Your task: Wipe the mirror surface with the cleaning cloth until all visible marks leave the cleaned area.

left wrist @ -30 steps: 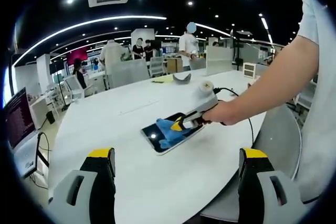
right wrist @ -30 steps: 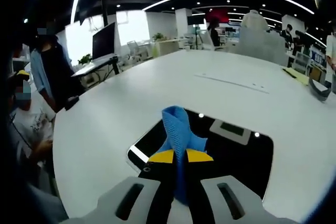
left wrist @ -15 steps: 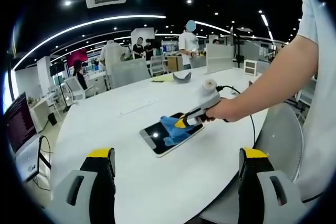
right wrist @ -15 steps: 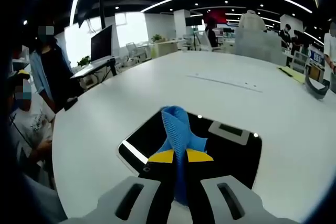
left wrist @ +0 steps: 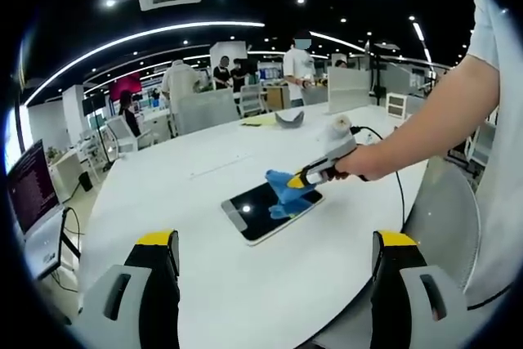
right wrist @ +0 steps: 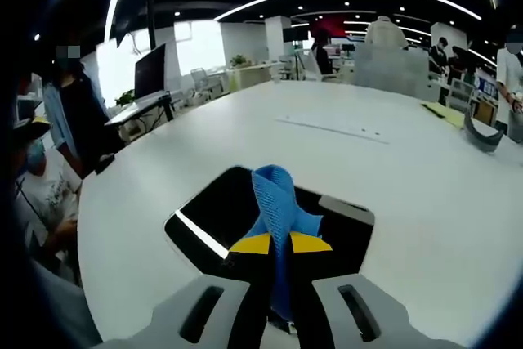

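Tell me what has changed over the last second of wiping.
The right gripper, shut on the blue mesh cleaning cloth, has slid it across the dark rectangular mirror from the middle toward the far right end. The left gripper stayed open above the white table, and the mirror stayed flat.

The cloth [right wrist: 279, 212] is bright blue with a fine woven mesh texture. The mirror [right wrist: 219, 210] under it looks black and glossy, edged by a thin pale rim, with a white streak of reflected light near its left side. The table [right wrist: 245, 132] is plain white. The right gripper [right wrist: 280, 243] has grey jaws tipped with yellow; the left gripper [left wrist: 274, 251] has the same grey and yellow, perhaps black along the inner faces.
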`<state>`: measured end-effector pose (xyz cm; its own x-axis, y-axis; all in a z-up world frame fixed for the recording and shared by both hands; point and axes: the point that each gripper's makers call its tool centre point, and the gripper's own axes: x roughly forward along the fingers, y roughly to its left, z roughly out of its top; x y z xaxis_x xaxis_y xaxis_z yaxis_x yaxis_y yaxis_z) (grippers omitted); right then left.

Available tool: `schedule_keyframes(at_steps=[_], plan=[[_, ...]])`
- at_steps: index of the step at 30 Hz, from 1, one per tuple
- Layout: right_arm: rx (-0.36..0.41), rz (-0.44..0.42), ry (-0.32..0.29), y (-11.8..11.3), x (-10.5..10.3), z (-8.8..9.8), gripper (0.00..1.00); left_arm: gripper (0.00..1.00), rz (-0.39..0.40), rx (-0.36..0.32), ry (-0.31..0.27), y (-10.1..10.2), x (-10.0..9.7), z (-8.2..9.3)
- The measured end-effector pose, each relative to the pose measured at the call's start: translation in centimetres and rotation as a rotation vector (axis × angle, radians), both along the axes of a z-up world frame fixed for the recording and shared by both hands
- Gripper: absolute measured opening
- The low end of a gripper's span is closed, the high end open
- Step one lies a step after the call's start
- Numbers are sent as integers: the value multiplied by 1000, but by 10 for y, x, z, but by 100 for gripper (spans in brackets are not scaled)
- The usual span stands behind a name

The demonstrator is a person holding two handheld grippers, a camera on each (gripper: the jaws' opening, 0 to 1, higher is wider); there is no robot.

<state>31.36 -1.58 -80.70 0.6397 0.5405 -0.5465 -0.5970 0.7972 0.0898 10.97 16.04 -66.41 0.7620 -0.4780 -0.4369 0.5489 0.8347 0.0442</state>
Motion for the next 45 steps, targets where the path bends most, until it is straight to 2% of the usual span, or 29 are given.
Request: schedule_keyframes(at_steps=[17,34,45], plan=[[-44,-29,-13,-45,9,-1,1,99,22,18,0,6,2,1],[-50,-110,-11,-97,11,2,1,99,20,21,-1,2,6,4],[-81,-144,7,-131,7,-7,1,99,13,16,-3,-1,9,6]])
